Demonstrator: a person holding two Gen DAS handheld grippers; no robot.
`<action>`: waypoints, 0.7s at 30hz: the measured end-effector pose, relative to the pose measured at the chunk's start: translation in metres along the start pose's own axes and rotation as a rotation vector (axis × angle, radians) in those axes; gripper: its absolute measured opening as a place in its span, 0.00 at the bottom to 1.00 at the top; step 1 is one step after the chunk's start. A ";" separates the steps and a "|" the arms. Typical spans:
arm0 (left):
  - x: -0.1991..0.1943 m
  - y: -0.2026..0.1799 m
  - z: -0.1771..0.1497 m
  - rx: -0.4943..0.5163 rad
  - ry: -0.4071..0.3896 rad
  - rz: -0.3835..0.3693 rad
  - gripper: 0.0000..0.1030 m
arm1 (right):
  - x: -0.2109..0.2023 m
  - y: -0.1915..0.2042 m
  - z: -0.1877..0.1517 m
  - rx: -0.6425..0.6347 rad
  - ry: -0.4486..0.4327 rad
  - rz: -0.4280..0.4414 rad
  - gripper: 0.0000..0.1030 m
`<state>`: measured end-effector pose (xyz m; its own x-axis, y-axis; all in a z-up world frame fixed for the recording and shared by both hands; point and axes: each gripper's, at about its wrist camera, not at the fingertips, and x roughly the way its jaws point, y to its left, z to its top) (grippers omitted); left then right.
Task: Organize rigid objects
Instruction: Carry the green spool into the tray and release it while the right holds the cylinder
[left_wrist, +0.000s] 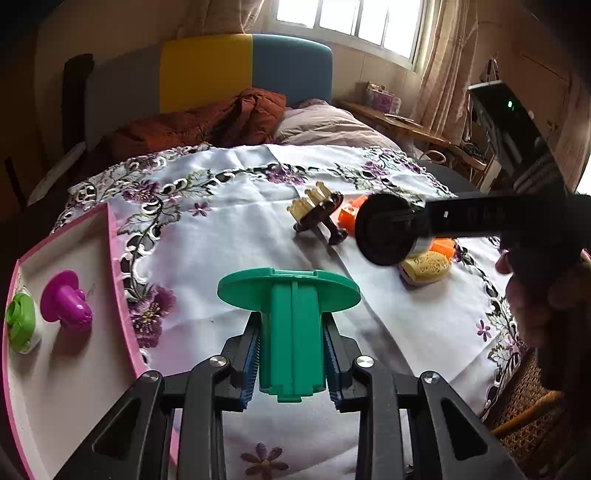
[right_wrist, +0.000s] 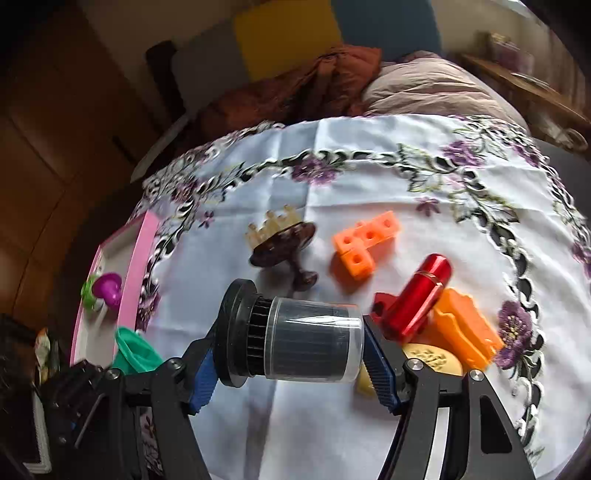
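Note:
My left gripper (left_wrist: 291, 354) is shut on the stem of a green plastic piece (left_wrist: 290, 291) with a round flat top, held above the flowered cloth. It also shows as the green piece (right_wrist: 135, 350) at the lower left of the right wrist view. My right gripper (right_wrist: 291, 369) is shut on a black cylinder with a clear cap (right_wrist: 306, 339), held sideways over the cloth. The cylinder's black end (left_wrist: 384, 232) faces the left camera. A pink tray (left_wrist: 118, 295) at the left holds a magenta piece (left_wrist: 66, 299) and a green-and-white item (left_wrist: 20, 321).
On the cloth lie a brown brush (right_wrist: 284, 243), orange linked cubes (right_wrist: 364, 243), a red tube (right_wrist: 421, 295), an orange block (right_wrist: 465, 332) and a yellow oval piece (right_wrist: 436, 360). Bedding and a headboard (left_wrist: 243, 70) lie beyond. A person's hand (left_wrist: 543, 295) is at the right.

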<state>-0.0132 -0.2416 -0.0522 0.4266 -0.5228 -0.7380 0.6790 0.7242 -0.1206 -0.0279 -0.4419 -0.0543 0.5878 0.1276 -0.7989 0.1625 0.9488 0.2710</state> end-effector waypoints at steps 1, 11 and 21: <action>-0.005 0.003 0.002 -0.008 -0.011 0.006 0.29 | 0.007 0.008 -0.003 -0.040 0.028 -0.001 0.67; -0.041 0.038 0.008 -0.093 -0.069 0.073 0.29 | 0.038 0.013 -0.012 -0.106 0.141 -0.059 0.67; -0.054 0.075 -0.005 -0.181 -0.068 0.124 0.29 | 0.037 0.012 -0.011 -0.080 0.132 -0.063 0.66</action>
<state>0.0113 -0.1568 -0.0249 0.5436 -0.4490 -0.7092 0.5029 0.8507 -0.1530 -0.0127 -0.4226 -0.0868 0.4683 0.0991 -0.8780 0.1290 0.9754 0.1789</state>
